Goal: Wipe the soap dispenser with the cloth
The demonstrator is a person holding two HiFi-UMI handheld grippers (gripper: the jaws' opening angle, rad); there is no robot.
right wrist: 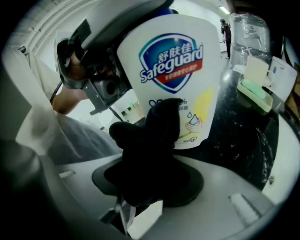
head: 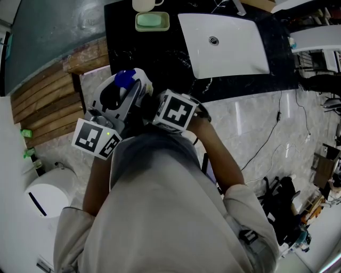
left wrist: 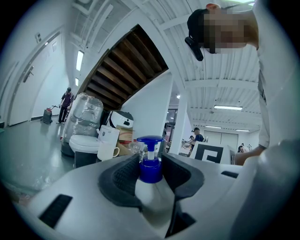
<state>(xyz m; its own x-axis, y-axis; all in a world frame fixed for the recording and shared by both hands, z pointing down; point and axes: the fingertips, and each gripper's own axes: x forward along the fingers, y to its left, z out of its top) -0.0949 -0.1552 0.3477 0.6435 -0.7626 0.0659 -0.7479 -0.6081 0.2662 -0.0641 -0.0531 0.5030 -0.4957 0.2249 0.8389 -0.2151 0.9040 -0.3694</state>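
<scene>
The soap dispenser (right wrist: 174, 77) is a white bottle with a blue and red label and a blue pump (left wrist: 150, 164). My left gripper (left wrist: 151, 174) is shut on its upper body just below the pump and holds it off the counter. In the head view the pump (head: 124, 78) shows above that gripper (head: 126, 96). My right gripper (right wrist: 151, 161) is shut on a black cloth (right wrist: 149, 140), and the bunched cloth presses against the lower front of the bottle's label. The right gripper (head: 148, 108) sits just right of the bottle in the head view.
A black countertop (head: 160, 56) lies ahead with a white sink (head: 224, 45), a green soap dish (head: 152, 21) and a mug (head: 146, 4). Wooden steps (head: 42, 101) are at the left, and a white bin (head: 45, 194) stands at the lower left. Cables trail across the floor on the right.
</scene>
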